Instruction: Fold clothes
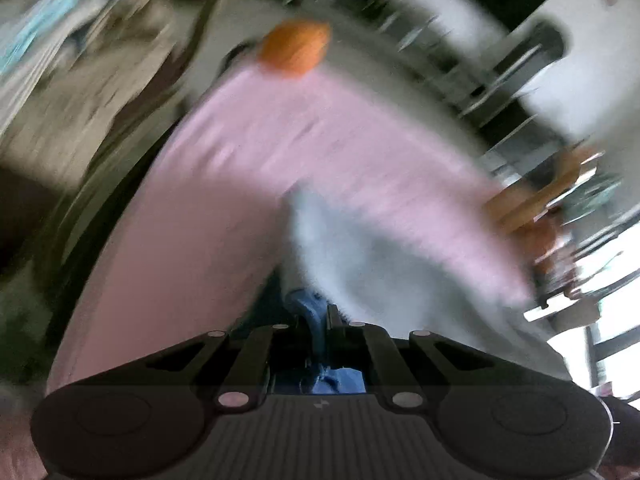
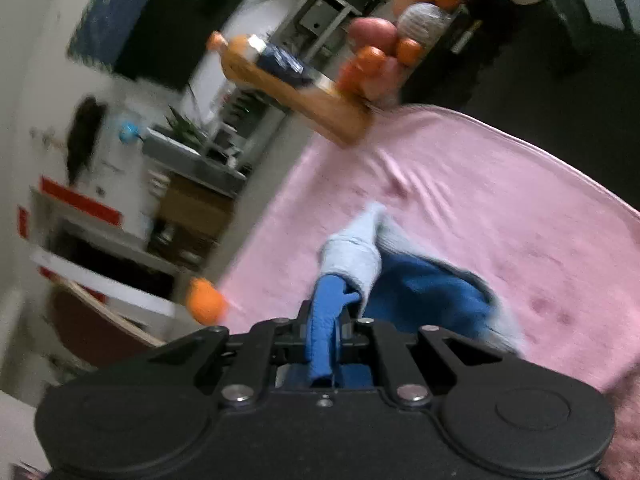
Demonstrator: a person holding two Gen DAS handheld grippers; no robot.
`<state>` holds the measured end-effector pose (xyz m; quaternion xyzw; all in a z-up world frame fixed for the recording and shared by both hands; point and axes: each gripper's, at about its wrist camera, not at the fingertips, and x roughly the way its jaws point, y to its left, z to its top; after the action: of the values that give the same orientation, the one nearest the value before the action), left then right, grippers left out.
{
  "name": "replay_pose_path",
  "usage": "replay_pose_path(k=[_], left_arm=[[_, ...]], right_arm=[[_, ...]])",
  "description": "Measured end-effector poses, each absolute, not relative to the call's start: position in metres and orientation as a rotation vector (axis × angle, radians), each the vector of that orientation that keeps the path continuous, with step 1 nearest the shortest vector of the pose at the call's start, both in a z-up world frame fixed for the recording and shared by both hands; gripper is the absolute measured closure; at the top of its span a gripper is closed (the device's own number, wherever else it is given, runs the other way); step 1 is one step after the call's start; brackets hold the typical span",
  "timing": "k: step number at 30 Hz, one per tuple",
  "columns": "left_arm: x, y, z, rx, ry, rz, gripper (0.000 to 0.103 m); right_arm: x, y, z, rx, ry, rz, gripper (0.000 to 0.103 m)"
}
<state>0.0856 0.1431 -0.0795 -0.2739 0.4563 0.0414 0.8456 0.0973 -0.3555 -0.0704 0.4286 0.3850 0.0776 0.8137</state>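
Note:
A garment, light grey outside and blue inside (image 2: 424,292), hangs over a pink cloth (image 2: 500,200) that covers the table. My right gripper (image 2: 326,322) is shut on a blue fold of it, with a light grey cuff (image 2: 352,260) bunched just past the jaws. In the blurred left wrist view the same garment (image 1: 380,264) spreads pale grey to the right, and my left gripper (image 1: 318,316) is shut on its blue edge. Both ends are lifted off the pink cloth (image 1: 240,168).
An orange drink bottle (image 2: 288,84) stands at the far edge of the pink cloth, with a pile of oranges and apples (image 2: 384,52) behind it. A single orange (image 2: 206,300) lies near the cloth's left edge, seen also as an orange (image 1: 296,50) in the left view. Shelves and furniture stand beyond.

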Motion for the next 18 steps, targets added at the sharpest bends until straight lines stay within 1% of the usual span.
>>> replay_pose_path(k=[2,3,4,5,6,7,9,13,15,18], left_arm=[[0.083,0.138,-0.106,-0.544,1.045,0.159,0.093],[0.082,0.134,-0.107,-0.510,1.046,0.170,0.091],[0.079,0.129,-0.099,-0.464,1.033,0.179,0.087],[0.075,0.125,-0.089,-0.422,1.013,0.192,0.087],[0.070,0.122,-0.080,-0.383,0.993,0.205,0.083],[0.063,0.120,-0.072,-0.349,0.972,0.221,0.082],[0.050,0.120,-0.058,-0.308,0.930,0.226,0.081],[0.049,0.128,-0.040,-0.348,0.861,0.188,0.081],[0.059,0.126,-0.030,-0.372,0.819,0.143,0.078],[0.081,0.114,-0.018,-0.388,0.775,0.055,0.077]], right_arm=[[0.093,-0.351,-0.094,0.844,0.896,0.118,0.093],[0.096,-0.348,-0.108,0.811,0.953,0.089,0.090],[0.098,-0.347,-0.118,0.787,1.001,0.060,0.084],[0.100,-0.348,-0.122,0.788,1.030,0.034,0.081],[0.100,-0.349,-0.123,0.787,1.043,0.016,0.074],[0.098,-0.351,-0.118,0.781,1.013,0.017,0.062],[0.094,-0.357,-0.102,0.763,0.945,0.005,0.051],[0.095,-0.364,-0.073,0.767,0.855,0.022,0.051],[0.107,-0.358,-0.057,0.776,0.832,0.094,0.051],[0.129,-0.337,-0.028,0.759,0.794,0.218,0.052]])
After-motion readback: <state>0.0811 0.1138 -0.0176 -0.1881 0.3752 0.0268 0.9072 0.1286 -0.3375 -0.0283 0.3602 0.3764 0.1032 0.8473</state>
